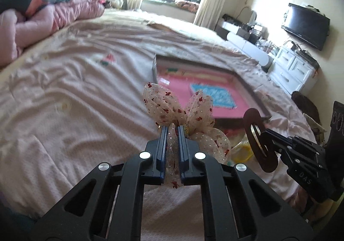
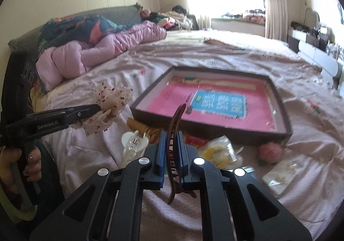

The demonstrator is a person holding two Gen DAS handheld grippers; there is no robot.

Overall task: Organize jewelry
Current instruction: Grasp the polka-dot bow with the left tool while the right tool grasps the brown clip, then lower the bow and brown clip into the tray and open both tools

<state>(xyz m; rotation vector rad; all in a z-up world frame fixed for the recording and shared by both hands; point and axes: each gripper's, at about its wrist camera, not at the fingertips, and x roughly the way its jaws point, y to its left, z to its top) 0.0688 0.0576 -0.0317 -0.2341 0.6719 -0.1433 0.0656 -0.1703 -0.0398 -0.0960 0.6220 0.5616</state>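
Both wrist cameras looked forward and downward along their fingers, close above the bed [image 1: 64, 73]; both shared the tray [image 2: 281, 107] mid-frame.

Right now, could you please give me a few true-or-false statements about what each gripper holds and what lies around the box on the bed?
1. The left gripper is shut on the mesh bow. True.
2. The right gripper is open and holds nothing. False: it is shut on the brown hair clip.
3. The shallow box already contains the white claw clip. False: the white claw clip lies on the bedsheet outside it.
4. A pink pom-pom lies outside the box, by its near wall. True.
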